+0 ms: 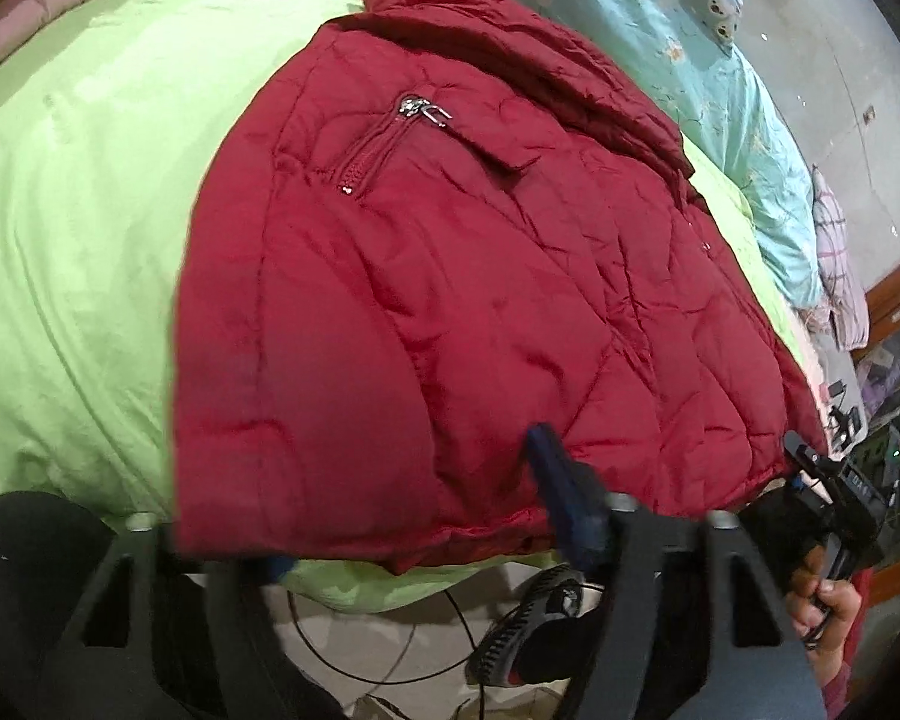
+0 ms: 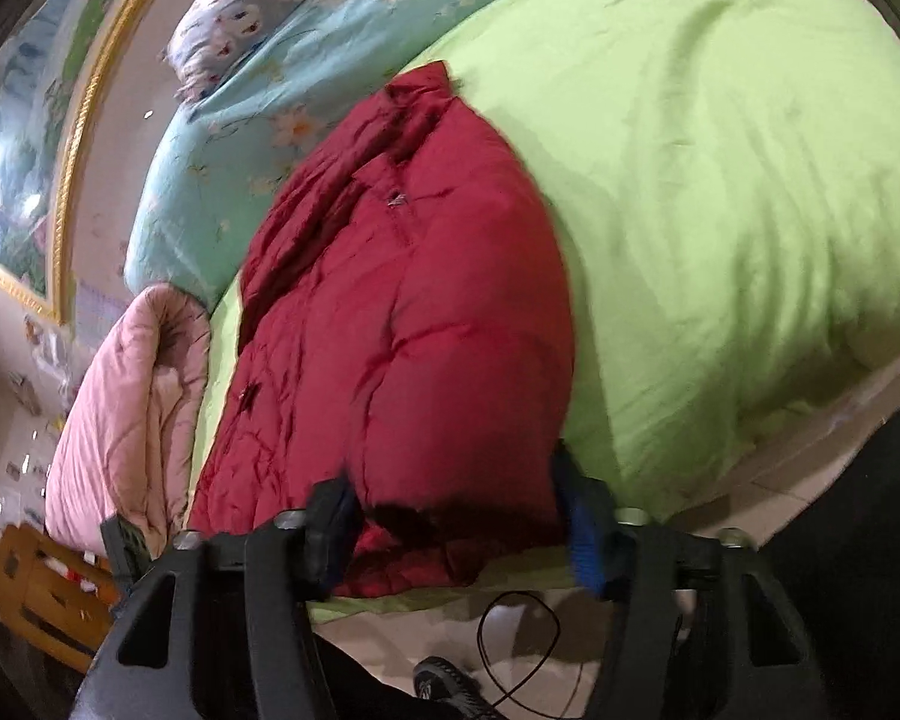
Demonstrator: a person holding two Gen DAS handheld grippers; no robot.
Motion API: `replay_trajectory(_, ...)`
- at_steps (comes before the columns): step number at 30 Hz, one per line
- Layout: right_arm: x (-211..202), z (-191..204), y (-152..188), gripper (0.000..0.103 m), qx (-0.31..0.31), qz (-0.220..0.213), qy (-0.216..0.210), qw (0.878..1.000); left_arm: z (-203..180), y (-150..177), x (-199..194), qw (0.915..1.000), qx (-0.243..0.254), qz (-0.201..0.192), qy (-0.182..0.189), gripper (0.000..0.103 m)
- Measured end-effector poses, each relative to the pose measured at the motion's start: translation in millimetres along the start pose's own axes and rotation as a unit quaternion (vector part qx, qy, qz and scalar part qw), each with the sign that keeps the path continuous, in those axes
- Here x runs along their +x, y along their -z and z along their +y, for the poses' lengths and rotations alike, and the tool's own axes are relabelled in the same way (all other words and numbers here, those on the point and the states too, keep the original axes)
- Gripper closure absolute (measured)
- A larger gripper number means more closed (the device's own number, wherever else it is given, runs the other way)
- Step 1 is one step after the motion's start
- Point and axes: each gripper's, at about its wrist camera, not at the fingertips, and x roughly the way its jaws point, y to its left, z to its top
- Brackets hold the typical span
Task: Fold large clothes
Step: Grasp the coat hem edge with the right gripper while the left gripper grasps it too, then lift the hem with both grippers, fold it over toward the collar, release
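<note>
1. A red quilted puffer jacket [image 1: 450, 276] lies spread on a bed covered by a lime-green duvet [image 1: 90, 210], with its hem at the near edge of the bed.
2. The left gripper [image 1: 402, 516] sits at that hem with its fingers spread wide. Red fabric lies between them, but I cannot tell whether they hold it.
3. The right gripper [image 2: 456, 516] is also spread wide across the hem, at the jacket's other near corner. It appears to clamp nothing.
4. The jacket looks soft, padded and light, and its shiny shell is probably slippery. It will likely spring back when folded.
5. The firm stitched hem or side seams look like the best places to grip.
6. Both sleeves are hidden or already tucked. One zipped pocket [image 1: 384, 144] shows.
7. Both views are blurred by motion. The left gripper's left finger is hidden under fabric, and the jacket's underside cannot be seen.
</note>
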Motion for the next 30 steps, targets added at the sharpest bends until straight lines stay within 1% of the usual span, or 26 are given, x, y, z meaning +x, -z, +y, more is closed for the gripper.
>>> replay_trajectory(1, 0, 2, -1, 0.076, -0.002, 0.0, -0.004, 1.0, 0, 0, -1, 1.0, 0.002, -0.002, -0.001, 0.062)
replay_trajectory(2, -2, 1, -1, 0.081, -0.001, -0.002, -0.009, 1.0, 1, -1, -4, 1.0, 0.001, -0.005, 0.003, 0.07)
replay_trajectory(3, -4, 1, -3, 0.082, 0.003, -0.005, -0.019, 1.0, 1, -2, -6, 0.9999, 0.0, -0.008, 0.007, 0.075)
replay_trajectory(6, -9, 1, -8, 0.086, 0.019, -0.01, -0.05, 0.999, -2, -5, -15, 0.9997, 0.007, -0.02, 0.012, 0.082)
replay_trajectory(9, -11, 8, -15, 0.088, 0.011, -0.015, -0.058, 0.998, -8, -8, -24, 0.9992, 0.014, -0.034, 0.015, 0.086)
replay_trajectory(14, -17, 24, -25, 0.089, -0.007, -0.029, -0.071, 0.997, -18, -21, -38, 0.9976, 0.022, -0.059, 0.029, 0.089)
replay_trajectory(19, -26, 47, -45, 0.09, -0.042, -0.054, -0.081, 0.994, -32, -43, -55, 0.9941, 0.039, -0.094, 0.037, 0.091)
replay_trajectory(24, -26, 67, -71, 0.09, -0.064, -0.073, -0.093, 0.991, -46, -76, -71, 0.9886, 0.056, -0.136, 0.034, 0.091)
replay_trajectory(30, -20, 89, -105, 0.091, -0.089, -0.091, -0.098, 0.987, -59, -119, -78, 0.983, 0.07, -0.167, 0.029, 0.091)
